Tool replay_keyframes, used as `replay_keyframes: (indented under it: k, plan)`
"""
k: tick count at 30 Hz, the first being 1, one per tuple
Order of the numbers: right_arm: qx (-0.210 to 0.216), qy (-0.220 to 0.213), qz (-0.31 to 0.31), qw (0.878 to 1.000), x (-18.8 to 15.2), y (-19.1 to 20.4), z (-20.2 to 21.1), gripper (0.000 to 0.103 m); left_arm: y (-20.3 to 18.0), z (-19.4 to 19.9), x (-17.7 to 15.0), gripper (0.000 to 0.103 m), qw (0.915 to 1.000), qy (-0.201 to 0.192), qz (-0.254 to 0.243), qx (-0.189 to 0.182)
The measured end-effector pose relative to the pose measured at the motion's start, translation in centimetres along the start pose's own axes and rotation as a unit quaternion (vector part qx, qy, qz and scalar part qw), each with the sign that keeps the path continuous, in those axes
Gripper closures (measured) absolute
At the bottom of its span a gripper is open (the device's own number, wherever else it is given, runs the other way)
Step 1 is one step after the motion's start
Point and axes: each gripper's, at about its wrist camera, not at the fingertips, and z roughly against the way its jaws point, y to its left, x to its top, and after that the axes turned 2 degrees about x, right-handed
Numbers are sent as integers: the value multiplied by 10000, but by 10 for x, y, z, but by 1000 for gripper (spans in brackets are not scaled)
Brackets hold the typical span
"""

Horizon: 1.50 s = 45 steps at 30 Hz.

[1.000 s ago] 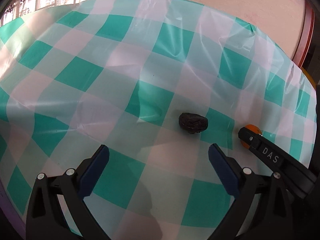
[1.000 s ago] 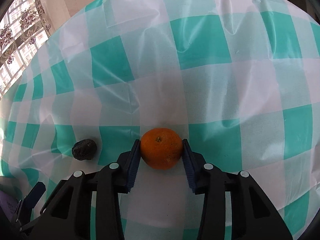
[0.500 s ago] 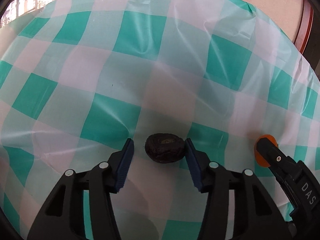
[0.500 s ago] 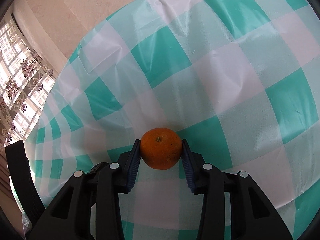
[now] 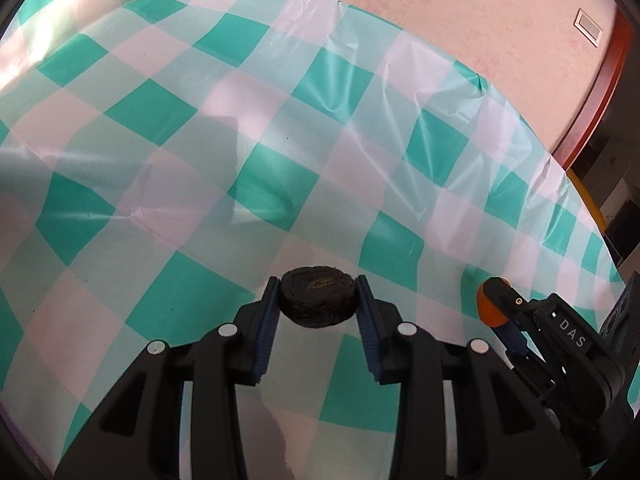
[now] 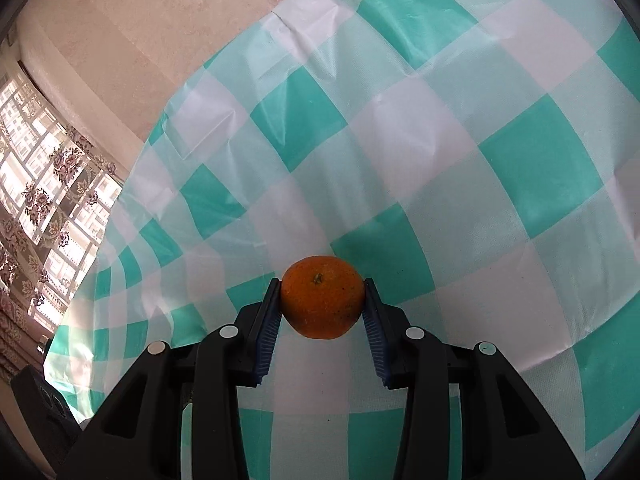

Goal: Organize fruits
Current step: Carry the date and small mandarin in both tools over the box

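Fruits here are two, and each one sits between the blue pads of a black gripper above a wide table covered with a green-and-white checked plastic tablecloth [image 5: 248, 128]. This cloth fills most of both views; it has creases and shines in places, and its far edge meets a pale pink wall [image 5: 460, 4]. At the left in the right wrist view a window with a flowered lace curtain [image 6: 44, 200] lets in bright light.

Next in size are the grippers. The left gripper [image 5: 318, 300] has its jaws closed tight on a dark, wrinkled, flattened round fruit [image 5: 318, 298]; both pads press on its sides, and the fruit seems to hang a little above the cloth, though I cannot tell this for sure. The right gripper [image 6: 322, 302] has its jaws closed on a round orange mandarin with a small stem mark [image 6: 322, 302], pads touching it on the left and the right. In the left wrist view this same gripper enters from the right edge, with a bit of orange showing at its tip and white letters "DAS" on its black body.
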Motion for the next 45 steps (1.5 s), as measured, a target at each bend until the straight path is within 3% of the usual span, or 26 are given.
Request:
replay_keyframes:
  k: [9, 16, 21, 31, 36, 45]
  plan:
    - [26, 49, 306, 9995, -59, 14, 53, 63, 16, 56, -61, 66, 9999, -82, -134, 29]
    - [-67, 68, 317, 9995, -100, 9, 99, 63, 22, 105, -104, 66, 9984, -179, -535, -42]
    - [-154, 129, 294, 9994, -124, 5, 125, 63, 30, 138, -130, 66, 9971, -247, -681, -235]
    - [-106, 341, 824, 9960, -166, 24, 160, 63, 46, 194, -171, 66, 9949, -401, -859, -350]
    - [136, 260, 1259, 9916, -179, 53, 183, 63, 43, 230, -184, 66, 9917, -523, -1121, -348]
    - [896, 188, 2131, 9727, -196, 141, 212, 63, 59, 325, -173, 66, 9814, -1283, -1426, 0]
